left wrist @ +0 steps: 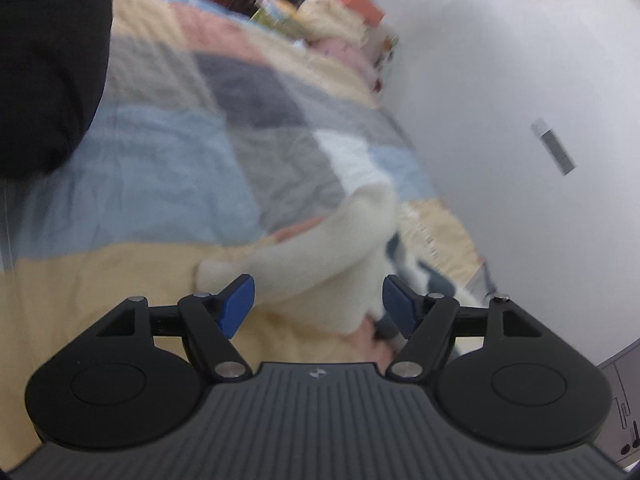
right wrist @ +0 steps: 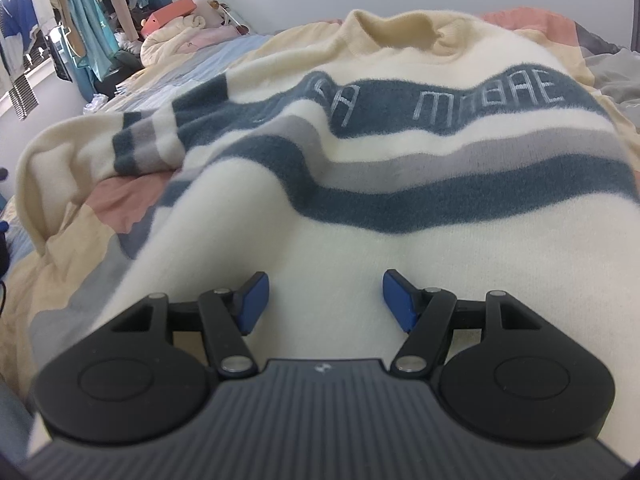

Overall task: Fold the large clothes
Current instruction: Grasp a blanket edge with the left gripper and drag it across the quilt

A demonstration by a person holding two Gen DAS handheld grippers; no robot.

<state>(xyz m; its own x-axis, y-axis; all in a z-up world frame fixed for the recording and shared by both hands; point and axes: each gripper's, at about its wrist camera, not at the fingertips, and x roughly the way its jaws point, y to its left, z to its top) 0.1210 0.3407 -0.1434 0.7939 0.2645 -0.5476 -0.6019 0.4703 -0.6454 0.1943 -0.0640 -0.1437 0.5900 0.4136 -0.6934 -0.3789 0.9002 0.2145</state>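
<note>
Cream sweater (right wrist: 360, 184) lies spread on the bed (right wrist: 60, 240), collar away from the right gripper (right wrist: 323, 300), whose fingers gape empty over its hem. Left gripper (left wrist: 318, 304), fingers apart and empty, faces the sleeve (left wrist: 320, 256), which runs away up-right.

Left wrist view sits just behind the left gripper (left wrist: 318, 304), looking forward and down along its blue fingers at a cream sleeve (left wrist: 320, 248) close ahead, patchwork bedspread (left wrist: 160, 168) beyond, white wall off to the right; the picture is blurred. Right wrist view rides behind the right gripper (right wrist: 323, 300), tipped down, very near the striped sweater (right wrist: 360, 184). Both views share the sweater, the bedspread and the far clutter of hanging clothes (right wrist: 80, 20).
</note>
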